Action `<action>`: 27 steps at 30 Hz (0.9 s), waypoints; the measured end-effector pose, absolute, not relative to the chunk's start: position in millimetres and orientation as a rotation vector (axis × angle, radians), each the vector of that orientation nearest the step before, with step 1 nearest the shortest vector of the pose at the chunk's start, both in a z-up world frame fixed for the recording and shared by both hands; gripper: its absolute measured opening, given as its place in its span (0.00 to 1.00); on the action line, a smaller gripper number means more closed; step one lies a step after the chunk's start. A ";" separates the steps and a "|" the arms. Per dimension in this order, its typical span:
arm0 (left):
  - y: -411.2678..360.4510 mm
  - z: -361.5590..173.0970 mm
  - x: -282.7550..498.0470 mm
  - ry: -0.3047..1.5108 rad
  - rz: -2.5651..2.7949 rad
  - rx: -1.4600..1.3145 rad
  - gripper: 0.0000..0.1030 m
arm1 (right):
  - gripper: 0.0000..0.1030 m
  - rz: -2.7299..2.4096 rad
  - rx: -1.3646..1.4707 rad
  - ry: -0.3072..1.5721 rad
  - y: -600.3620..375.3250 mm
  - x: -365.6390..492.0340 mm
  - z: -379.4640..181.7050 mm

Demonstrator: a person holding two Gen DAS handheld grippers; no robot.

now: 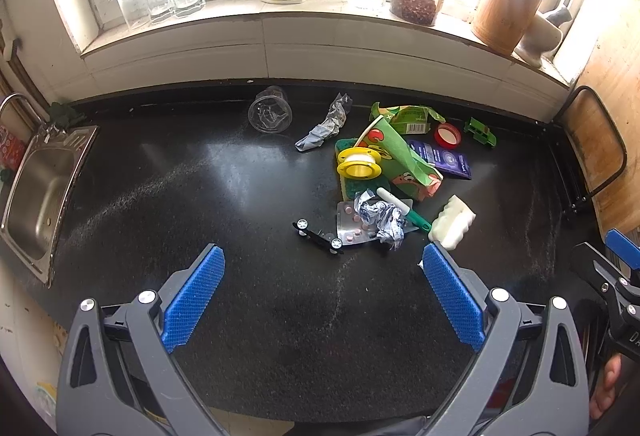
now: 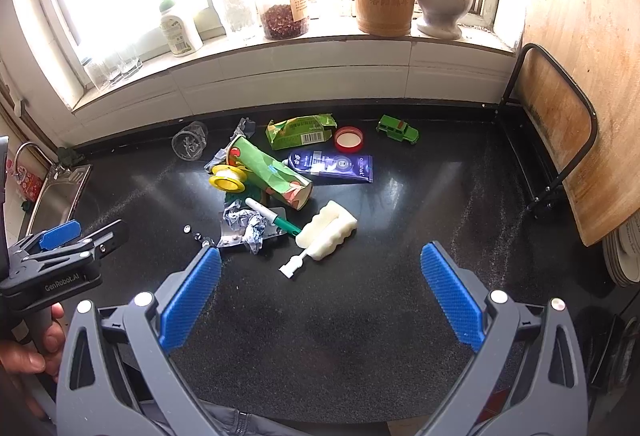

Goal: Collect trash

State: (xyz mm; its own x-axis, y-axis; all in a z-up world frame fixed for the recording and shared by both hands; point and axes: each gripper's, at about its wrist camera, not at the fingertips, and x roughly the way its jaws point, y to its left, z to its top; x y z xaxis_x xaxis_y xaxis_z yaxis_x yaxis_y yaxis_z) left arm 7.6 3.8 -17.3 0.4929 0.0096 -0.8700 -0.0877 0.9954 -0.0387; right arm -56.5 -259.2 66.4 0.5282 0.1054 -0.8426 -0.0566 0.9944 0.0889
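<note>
Both the left gripper [image 1: 322, 260] and right gripper [image 2: 320, 260] hover spread wide and empty. They hang short of the litter, likely picking a target like the crumpled wrapper [image 1: 380, 218].

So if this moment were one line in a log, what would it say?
stage: not started | left claw: open, empty | right claw: open, empty | trash pile: untouched on black counter
</note>
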 end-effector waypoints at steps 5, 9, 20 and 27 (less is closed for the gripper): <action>7.8 -17.9 3.3 1.053 0.056 -0.081 0.94 | 0.95 0.094 0.057 1.010 -260.7 -57.9 66.3; 8.2 -18.1 5.1 1.052 0.055 -0.081 0.94 | 0.95 0.095 0.058 1.011 -259.7 -57.3 66.8; 7.0 -19.1 -0.7 1.057 0.055 -0.077 0.94 | 0.95 0.095 0.062 1.005 -262.5 -63.1 67.1; 4.8 -21.6 -2.0 1.057 0.056 -0.079 0.94 | 0.95 0.095 0.065 1.009 -263.9 -63.3 65.4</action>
